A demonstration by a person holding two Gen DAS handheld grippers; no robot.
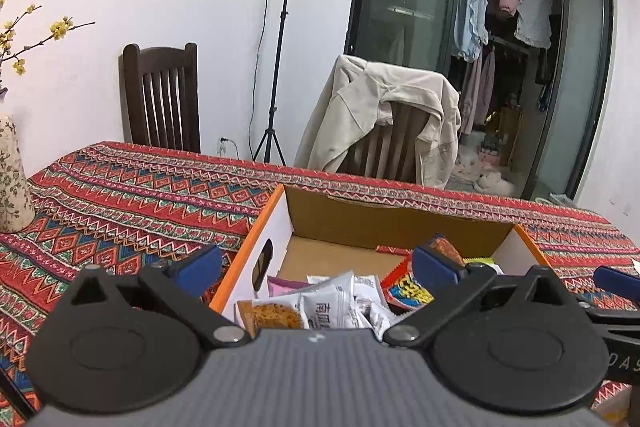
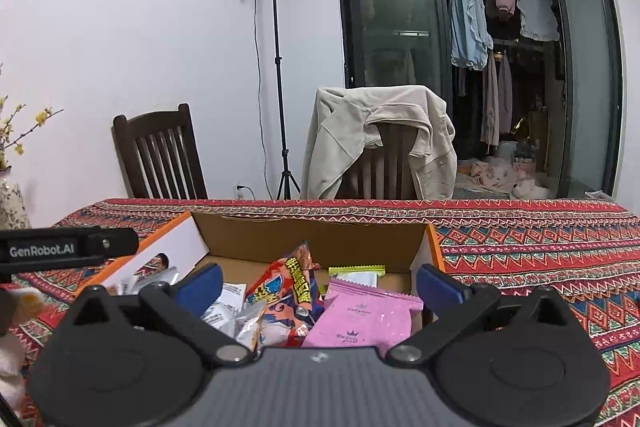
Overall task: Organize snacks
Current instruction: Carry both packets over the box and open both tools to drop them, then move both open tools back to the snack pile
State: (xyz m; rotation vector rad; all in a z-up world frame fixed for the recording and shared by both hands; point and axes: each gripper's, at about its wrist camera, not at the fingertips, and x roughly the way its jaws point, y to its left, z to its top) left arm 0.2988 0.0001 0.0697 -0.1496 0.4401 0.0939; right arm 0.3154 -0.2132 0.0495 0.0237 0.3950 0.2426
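Observation:
An open cardboard box point(image 1: 384, 217) with orange edges stands on the patterned tablecloth and holds several snack packets. In the left wrist view I see white packets point(image 1: 334, 301) and a cracker pack point(image 1: 272, 315) lying in it. My left gripper point(image 1: 318, 269) hovers over the box's left part, open, its blue pads wide apart with nothing pressed between them. In the right wrist view a pink packet point(image 2: 366, 315) and a red-and-blue bag point(image 2: 290, 291) lie in the box point(image 2: 320, 235). My right gripper point(image 2: 320, 285) is open above them, touching neither.
A floral vase point(image 1: 10, 179) with yellow blossoms stands at the table's left end. Two wooden chairs stand behind the table, one point(image 1: 164, 99) bare, one draped with a beige jacket point(image 1: 384, 119). A light stand point(image 2: 276, 67) rises by the wall. The left gripper's body point(image 2: 68, 249) shows beside the box.

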